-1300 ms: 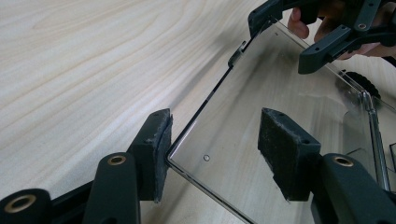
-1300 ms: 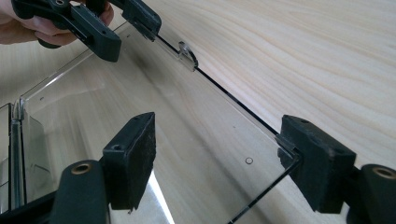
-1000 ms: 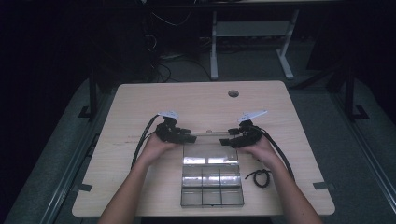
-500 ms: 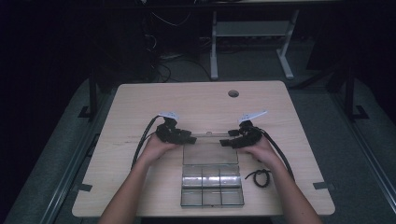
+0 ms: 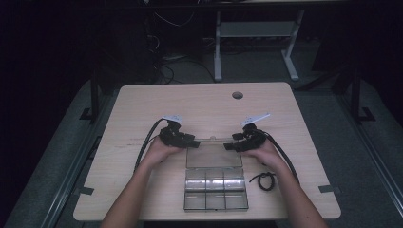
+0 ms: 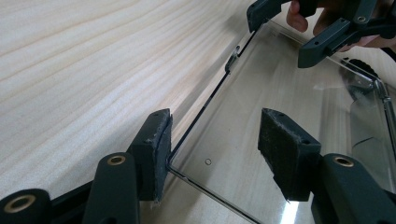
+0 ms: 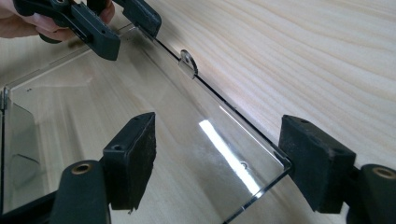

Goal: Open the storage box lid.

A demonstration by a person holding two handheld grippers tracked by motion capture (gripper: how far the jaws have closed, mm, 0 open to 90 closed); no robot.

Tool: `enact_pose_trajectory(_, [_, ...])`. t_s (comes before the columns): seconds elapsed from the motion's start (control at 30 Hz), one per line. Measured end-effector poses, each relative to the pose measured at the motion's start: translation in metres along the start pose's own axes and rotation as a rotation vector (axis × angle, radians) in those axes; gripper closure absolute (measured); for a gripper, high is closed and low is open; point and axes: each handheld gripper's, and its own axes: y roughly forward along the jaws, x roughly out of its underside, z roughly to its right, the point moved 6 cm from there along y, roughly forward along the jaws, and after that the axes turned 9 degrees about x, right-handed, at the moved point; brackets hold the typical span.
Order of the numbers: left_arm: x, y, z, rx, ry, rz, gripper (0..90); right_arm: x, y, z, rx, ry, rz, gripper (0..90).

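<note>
A clear compartment box [image 5: 215, 194] lay near the front edge of the table [image 5: 142, 102], midway along it, with its transparent lid [image 5: 214, 156] folded back flat on the wood behind it. The left gripper [image 5: 189, 141] sat at the lid's far left corner and the right gripper [image 5: 230, 145] at its far right corner. In the left gripper view the jaws stood spread astride that corner [image 6: 170, 161], one pad just against the lid's edge, the other well clear of it. In the right gripper view the jaws were likewise spread, the corner [image 7: 285, 165] lying between them and close to one pad; neither gripper was pinching anything. A small latch tab [image 7: 189, 63] showed midway along the lid's far edge. A coiled black cord [image 5: 263, 181] lay near the box's right side. The step in hand seemed to be taking hold of the open lid at both far corners; next, both jaws would need to close on the thin edge evenly and then swing the lid over the compartments
</note>
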Motion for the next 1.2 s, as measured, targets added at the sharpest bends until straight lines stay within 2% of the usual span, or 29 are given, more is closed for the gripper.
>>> enact_pose_trajectory(0.77, [0.004,0.005,-0.001,-0.005,-0.008,-0.021,45.6,0.005,0.005,0.000,0.009,-0.011,-0.032,30.6])
enact_pose_trajectory(0.97, [0.004,0.001,-0.002,-0.019,0.000,-0.018,45.6,0.000,-0.001,0.001,0.016,-0.010,0.007,31.5])
enact_pose_trajectory(1.2, [0.001,-0.001,0.005,-0.045,0.027,-0.027,45.3,0.000,-0.009,0.000,0.037,-0.017,0.011,31.5])
